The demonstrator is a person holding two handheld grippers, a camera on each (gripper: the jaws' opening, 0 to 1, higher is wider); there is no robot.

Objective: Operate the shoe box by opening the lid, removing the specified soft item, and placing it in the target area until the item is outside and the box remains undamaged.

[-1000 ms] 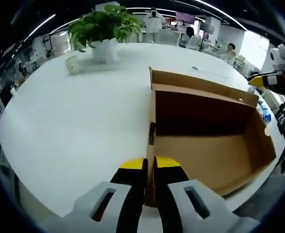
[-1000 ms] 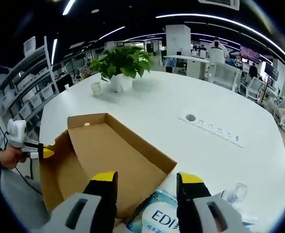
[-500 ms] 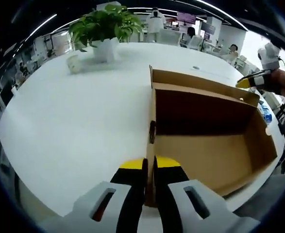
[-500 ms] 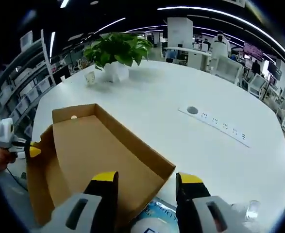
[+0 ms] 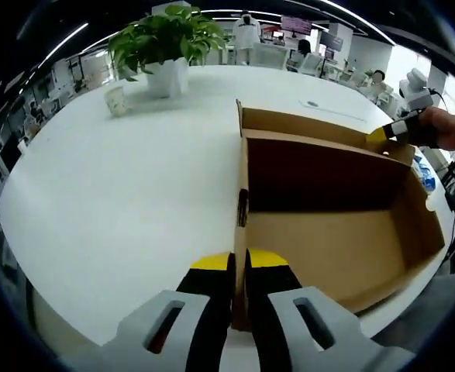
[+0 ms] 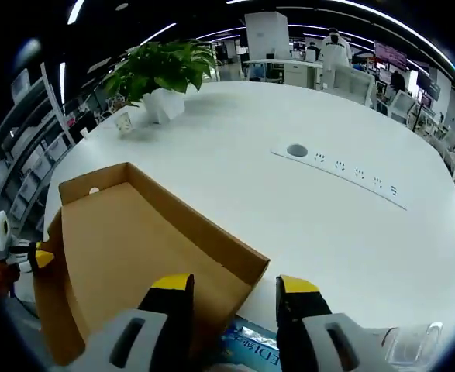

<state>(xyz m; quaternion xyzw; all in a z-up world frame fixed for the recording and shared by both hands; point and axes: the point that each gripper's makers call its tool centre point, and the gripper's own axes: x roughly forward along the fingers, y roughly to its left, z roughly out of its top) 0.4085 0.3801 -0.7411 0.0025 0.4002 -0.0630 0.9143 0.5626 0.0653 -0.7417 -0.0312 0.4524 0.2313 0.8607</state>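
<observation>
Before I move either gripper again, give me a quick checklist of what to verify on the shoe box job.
1. Left gripper clamped on the cardboard box wall: ok.
2. Box open: ok.
3. Box interior holds nothing visible: ok.
4. Right gripper open: ok.
5. Blue soft pack outside the box, below the right gripper: ok.
6. Box undamaged: cannot tell, far sides hidden.

left gripper: jaws clamped on box wall | box open ahead-right | right gripper at far corner | plant, cup ahead-left on table
</observation>
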